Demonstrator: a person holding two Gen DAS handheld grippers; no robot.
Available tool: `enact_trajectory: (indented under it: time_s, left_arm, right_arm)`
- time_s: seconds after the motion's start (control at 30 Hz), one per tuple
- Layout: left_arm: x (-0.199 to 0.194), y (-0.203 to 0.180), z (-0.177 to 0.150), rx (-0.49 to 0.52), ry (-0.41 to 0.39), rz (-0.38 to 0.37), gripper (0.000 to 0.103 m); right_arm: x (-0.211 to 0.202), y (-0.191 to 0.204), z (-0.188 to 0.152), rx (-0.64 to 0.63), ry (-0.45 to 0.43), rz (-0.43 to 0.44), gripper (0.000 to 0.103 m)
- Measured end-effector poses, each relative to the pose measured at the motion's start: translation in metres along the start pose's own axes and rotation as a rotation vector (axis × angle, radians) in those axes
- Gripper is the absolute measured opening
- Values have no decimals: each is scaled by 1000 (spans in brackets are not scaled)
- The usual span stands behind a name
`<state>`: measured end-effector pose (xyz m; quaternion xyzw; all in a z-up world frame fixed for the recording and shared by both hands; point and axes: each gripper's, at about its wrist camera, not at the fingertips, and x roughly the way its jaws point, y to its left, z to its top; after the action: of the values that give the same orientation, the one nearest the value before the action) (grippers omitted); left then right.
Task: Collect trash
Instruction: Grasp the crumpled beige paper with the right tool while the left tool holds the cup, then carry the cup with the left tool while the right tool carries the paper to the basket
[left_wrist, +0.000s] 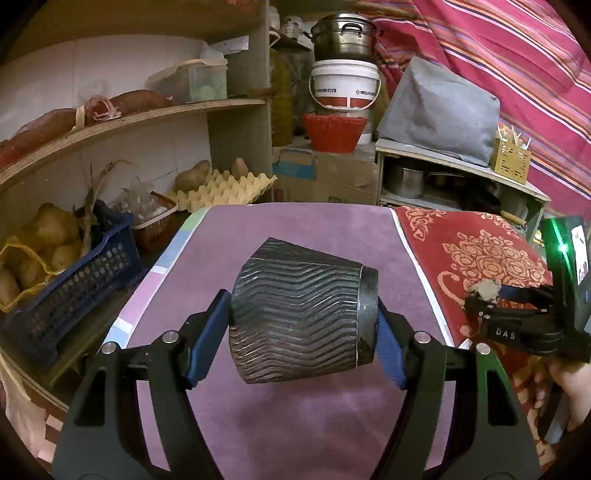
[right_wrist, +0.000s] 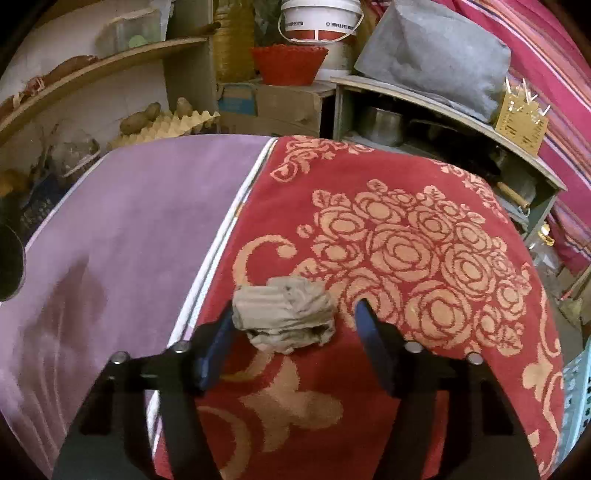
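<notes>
the left claw (left_wrist: 303, 328) clamps the dark ribbed bin (left_wrist: 301, 314) sideways above the purple cloth, while the right claw (right_wrist: 293, 332), half-closed, straddles the crumpled paper wad (right_wrist: 286, 314) on the red rug at 6 o'clock, right pad apparently clear, so a lopsided pinch could squirt it out.

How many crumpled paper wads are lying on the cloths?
1. The wad lies on the red cloth, between the open right tongs. More could be hidden behind the cup held in the left tongs.
</notes>
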<state>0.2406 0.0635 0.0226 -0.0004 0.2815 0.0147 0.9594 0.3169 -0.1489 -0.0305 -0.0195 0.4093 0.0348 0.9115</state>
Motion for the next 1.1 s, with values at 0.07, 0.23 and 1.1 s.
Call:
enact_trajectory:
  time_s: [0.07,0.23,1.1]
  left_arm:
    - [-1,-1,0,1,0,-5,70]
    - [-4,-6,-2,5,0,-13,70]
    - [-120,-206,5,133,-186,-189,70]
  right_arm:
    - [-2,0,-1,-6,1,12,49]
    - [-32,-16,-8,-5,-63,21,48]
    - [-239,-216,-83,171,-380,-121,48]
